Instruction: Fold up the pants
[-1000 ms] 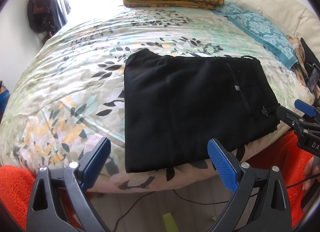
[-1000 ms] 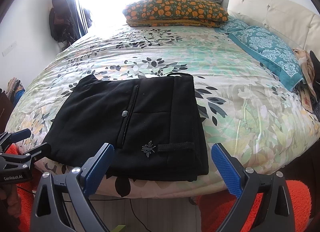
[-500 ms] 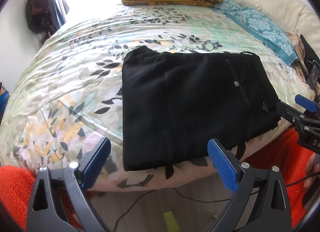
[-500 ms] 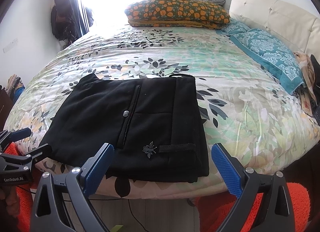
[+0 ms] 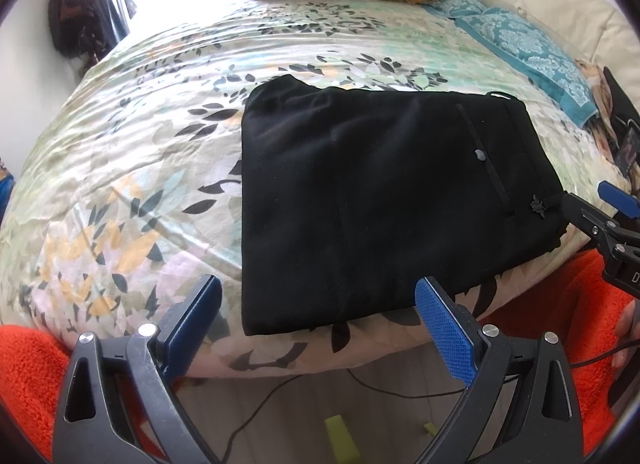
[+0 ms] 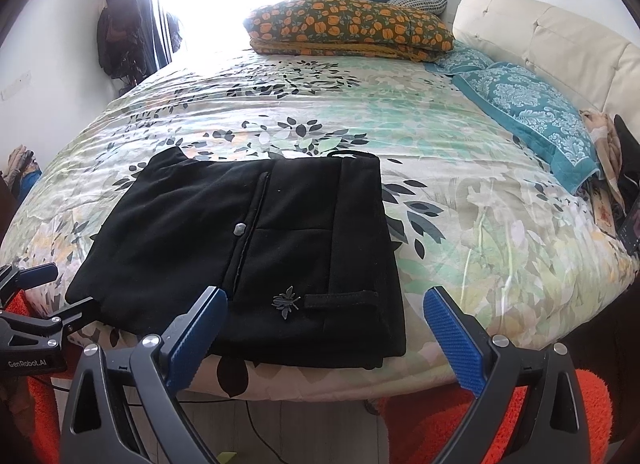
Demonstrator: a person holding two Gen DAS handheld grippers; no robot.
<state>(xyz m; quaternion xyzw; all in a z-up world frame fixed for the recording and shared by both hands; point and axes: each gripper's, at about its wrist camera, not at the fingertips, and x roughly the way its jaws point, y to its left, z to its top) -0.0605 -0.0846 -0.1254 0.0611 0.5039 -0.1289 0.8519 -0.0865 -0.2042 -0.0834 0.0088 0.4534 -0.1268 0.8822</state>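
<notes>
Black pants [image 5: 372,200] lie folded into a flat rectangle near the front edge of the bed; they also show in the right wrist view [image 6: 256,248], with a small bee pin and a belt loop at the near corner. My left gripper [image 5: 316,324] is open and empty, just off the bed edge below the pants' left corner. My right gripper [image 6: 324,324] is open and empty, over the pants' near right corner. Each gripper shows at the side of the other's view.
The floral bedspread [image 6: 460,192] covers the bed. An orange-patterned pillow [image 6: 348,28] lies at the far end, teal pillows [image 6: 532,108] and a cream headboard [image 6: 560,48] at right. Orange fabric [image 5: 24,376] and cables [image 5: 260,404] are on the floor below the edge.
Both grippers have shifted slightly with the pants lying still; the left view has moved a little closer and lower. Both stay open.
</notes>
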